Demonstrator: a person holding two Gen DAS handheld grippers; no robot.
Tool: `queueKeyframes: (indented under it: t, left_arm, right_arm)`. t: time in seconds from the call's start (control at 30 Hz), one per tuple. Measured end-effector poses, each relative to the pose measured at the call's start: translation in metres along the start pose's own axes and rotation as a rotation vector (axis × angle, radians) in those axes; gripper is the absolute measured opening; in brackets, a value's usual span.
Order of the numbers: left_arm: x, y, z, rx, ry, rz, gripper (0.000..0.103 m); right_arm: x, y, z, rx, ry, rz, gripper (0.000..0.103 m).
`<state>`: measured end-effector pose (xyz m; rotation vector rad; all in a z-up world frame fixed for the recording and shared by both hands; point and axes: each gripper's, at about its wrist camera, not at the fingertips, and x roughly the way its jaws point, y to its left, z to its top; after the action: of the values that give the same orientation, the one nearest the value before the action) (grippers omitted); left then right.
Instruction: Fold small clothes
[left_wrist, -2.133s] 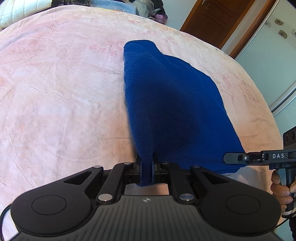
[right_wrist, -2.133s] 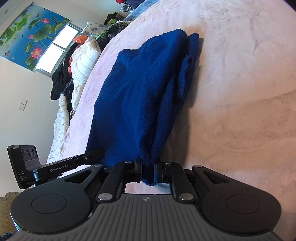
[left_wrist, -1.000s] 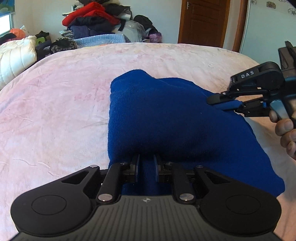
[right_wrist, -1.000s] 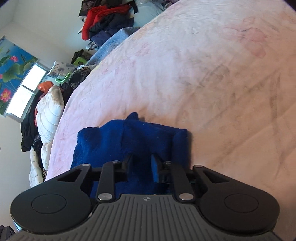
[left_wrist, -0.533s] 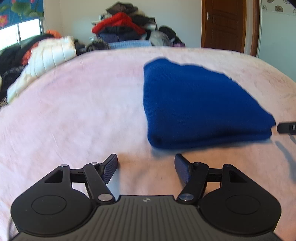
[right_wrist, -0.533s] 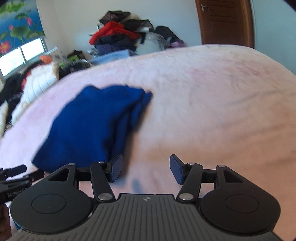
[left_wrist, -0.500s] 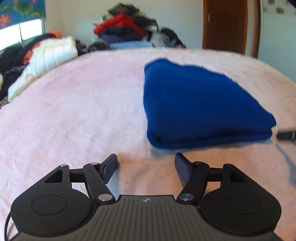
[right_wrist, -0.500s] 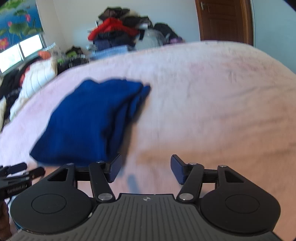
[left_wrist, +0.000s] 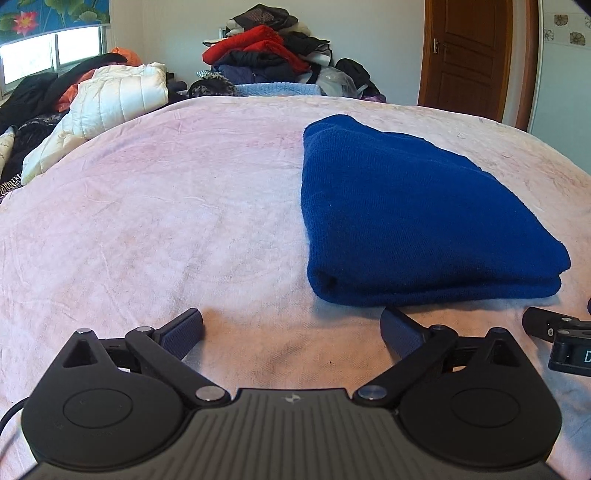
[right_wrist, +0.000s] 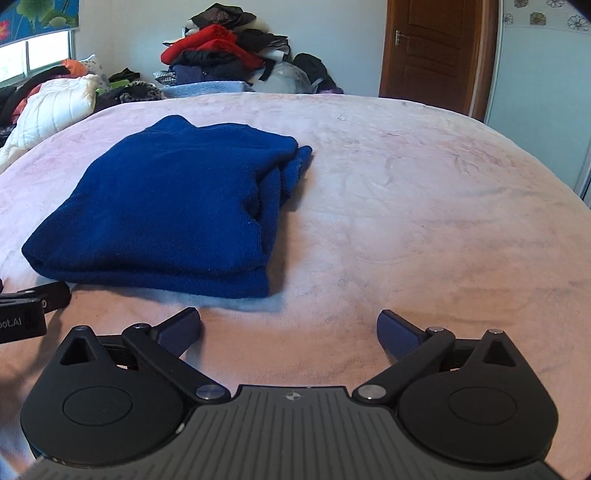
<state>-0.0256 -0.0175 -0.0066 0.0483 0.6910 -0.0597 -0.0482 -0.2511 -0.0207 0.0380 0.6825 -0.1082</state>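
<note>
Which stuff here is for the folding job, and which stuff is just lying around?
For the job:
- blue sweater, folded on the pink bedspread
- left gripper and right gripper, both open, holding nothing

Just lying about:
- heap of clothes past the bed
- white quilted jacket
- wooden door

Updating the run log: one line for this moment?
blue garment: folded, on bed | left tool: open, empty | right tool: open, empty

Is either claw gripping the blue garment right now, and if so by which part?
Nothing is held. The left claw and right claw both stand open, jaws just opened, nothing between them. The folded blue garment lies free on the bed.
</note>
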Motion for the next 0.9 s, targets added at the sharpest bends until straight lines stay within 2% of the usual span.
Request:
queueKeyframes:
  t: [0.9]
  left_arm:
    - [0.0016, -0.0045, -0.0002, 0.023, -0.004, -0.019, 0.103]
  right_arm:
    - [0.0006, 0.0020, -0.0046, 0.023, -0.028, -0.003, 0.102]
